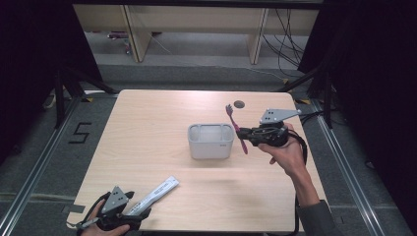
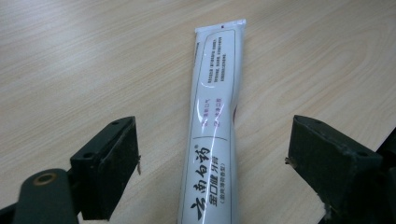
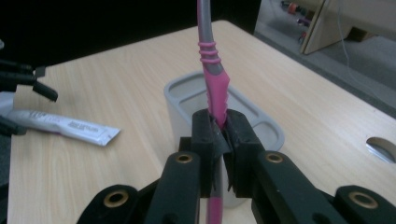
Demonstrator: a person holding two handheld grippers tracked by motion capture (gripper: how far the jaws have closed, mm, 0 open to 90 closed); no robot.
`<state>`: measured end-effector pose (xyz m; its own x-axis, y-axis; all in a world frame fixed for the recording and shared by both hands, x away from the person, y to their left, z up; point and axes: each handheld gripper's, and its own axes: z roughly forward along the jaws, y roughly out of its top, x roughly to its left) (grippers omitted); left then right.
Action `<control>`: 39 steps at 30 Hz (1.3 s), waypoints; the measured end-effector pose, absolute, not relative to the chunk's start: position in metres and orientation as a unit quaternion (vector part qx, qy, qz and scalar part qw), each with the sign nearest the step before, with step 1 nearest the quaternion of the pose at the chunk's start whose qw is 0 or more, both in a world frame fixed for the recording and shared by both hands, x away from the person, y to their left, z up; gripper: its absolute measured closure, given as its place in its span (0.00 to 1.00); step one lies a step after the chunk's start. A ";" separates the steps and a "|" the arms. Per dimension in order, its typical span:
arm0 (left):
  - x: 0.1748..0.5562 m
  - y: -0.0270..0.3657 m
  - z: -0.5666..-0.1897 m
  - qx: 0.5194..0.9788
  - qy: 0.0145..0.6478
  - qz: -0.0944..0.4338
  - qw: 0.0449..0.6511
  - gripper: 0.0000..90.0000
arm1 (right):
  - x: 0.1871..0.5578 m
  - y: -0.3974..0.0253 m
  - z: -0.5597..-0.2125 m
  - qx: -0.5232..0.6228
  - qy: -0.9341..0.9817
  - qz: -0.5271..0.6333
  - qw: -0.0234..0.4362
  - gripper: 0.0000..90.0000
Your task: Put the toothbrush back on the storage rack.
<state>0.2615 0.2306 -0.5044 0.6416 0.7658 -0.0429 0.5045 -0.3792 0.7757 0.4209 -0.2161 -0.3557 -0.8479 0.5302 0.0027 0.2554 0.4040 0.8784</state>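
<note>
Right gripper (image 1: 247, 133), right of centre in the high view, fingers clenched on a pink toothbrush (image 1: 236, 128) just beside the grey holder (image 1: 210, 141) – left gripper (image 1: 129, 215), lower left, fingers spread either side of a white toothpaste tube (image 2: 212, 126) lying on the desk (image 1: 157, 113).

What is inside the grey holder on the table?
The grey holder looks empty in the high view: pale bare compartments. In the right gripper view, the tongs and pink toothbrush cover part of its interior.
</note>
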 end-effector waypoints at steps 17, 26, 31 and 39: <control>0.261 0.231 -0.505 0.814 0.389 0.165 0.399 0.17 | 0.452 -0.211 -0.345 0.272 0.788 0.532 0.149 0.93; 0.261 0.228 -0.506 0.805 0.397 0.162 0.410 0.17 | 0.464 -0.201 -0.345 0.279 0.780 0.538 0.156 0.93; 0.261 0.229 -0.505 0.808 0.394 0.162 0.407 0.17 | 0.472 -0.193 -0.351 0.287 0.779 0.538 0.144 0.93; 0.261 0.229 -0.505 0.808 0.392 0.164 0.408 0.17 | 0.484 -0.183 -0.365 0.303 0.780 0.531 0.134 0.93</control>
<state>0.2607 0.2288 -0.5050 0.6383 0.7678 -0.0556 0.5008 -0.3593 0.7875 0.4843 -0.1833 -0.3646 -0.7806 0.6147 0.1131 0.3310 0.2531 0.9091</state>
